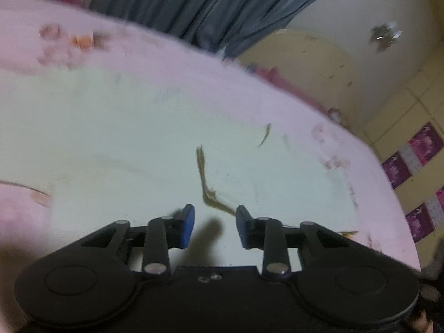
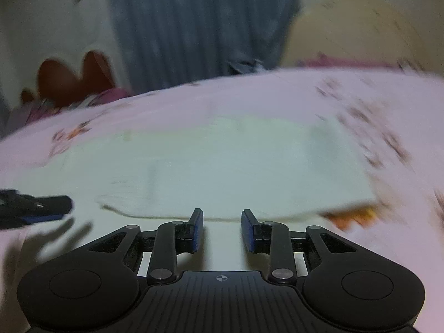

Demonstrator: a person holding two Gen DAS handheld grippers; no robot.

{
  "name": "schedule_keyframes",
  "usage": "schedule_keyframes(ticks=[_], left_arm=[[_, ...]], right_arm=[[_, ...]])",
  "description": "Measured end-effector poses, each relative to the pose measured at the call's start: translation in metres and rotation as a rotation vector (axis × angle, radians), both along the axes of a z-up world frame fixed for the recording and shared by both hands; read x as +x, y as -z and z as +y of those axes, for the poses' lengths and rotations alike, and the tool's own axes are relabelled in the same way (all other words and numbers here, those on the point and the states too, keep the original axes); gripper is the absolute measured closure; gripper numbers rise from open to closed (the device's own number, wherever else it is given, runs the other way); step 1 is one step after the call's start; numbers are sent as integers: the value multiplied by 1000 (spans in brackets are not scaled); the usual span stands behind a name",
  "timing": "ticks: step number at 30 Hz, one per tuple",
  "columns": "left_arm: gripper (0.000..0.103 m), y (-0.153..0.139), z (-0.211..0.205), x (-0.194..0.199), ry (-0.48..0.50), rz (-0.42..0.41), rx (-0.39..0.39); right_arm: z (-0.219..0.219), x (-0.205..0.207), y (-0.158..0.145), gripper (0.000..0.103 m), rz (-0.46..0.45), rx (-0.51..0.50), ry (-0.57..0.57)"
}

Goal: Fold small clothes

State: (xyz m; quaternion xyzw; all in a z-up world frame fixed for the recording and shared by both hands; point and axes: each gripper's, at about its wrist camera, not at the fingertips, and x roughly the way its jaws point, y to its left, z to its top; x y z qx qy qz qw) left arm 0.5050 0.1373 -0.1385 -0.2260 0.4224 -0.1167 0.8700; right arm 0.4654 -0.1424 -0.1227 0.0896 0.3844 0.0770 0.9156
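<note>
A pale white garment lies spread flat on a pink printed bedsheet. It has a tan seam or trim just ahead of my left gripper, which is open and empty, hovering low over the cloth. In the right wrist view the same garment lies flat with a folded near edge. My right gripper is open and empty just before that edge. The left gripper shows at the far left of the right wrist view. Both views are motion-blurred.
A grey-blue curtain hangs behind the bed, also in the right wrist view. A yellow rounded headboard-like shape and cream wall stand at the right. A brown object sits at the far left beyond the bed.
</note>
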Motion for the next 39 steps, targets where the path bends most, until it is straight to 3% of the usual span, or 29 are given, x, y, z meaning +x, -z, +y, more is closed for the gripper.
schedule_keyframes(ticks=[5, 9, 13, 14, 16, 18, 21, 23, 24, 25, 30, 39], left_arm=[[86, 9, -16, 19, -14, 18, -21], [99, 12, -39, 28, 23, -4, 41], [97, 8, -39, 28, 17, -18, 60], [91, 6, -40, 26, 16, -27, 65], [47, 1, -41, 18, 0, -57, 101], [38, -1, -41, 12, -23, -82, 115], [49, 6, -39, 16, -37, -60, 75], [69, 9, -37, 19, -46, -59, 62], [91, 12, -35, 20, -47, -51, 53], [99, 15, -32, 22, -39, -42, 35], [99, 1, -11, 15, -44, -115, 36], [99, -6, 61, 1, -151, -112, 54]], right_arm=[[-38, 0, 7, 72, 40, 60, 24], [-47, 4, 9, 72, 42, 91, 36], [-47, 7, 11, 72, 47, 85, 17], [-47, 8, 11, 72, 48, 82, 12], [-47, 10, 12, 72, 52, 80, 9], [-45, 11, 12, 72, 52, 73, 6], [-43, 10, 13, 72, 52, 61, 6], [-41, 10, 13, 72, 52, 55, 5], [-41, 10, 13, 72, 52, 55, 6], [-41, 10, 13, 72, 52, 55, 9], [-38, 12, 14, 72, 50, 34, 19], [-39, 13, 17, 72, 44, 45, 44]])
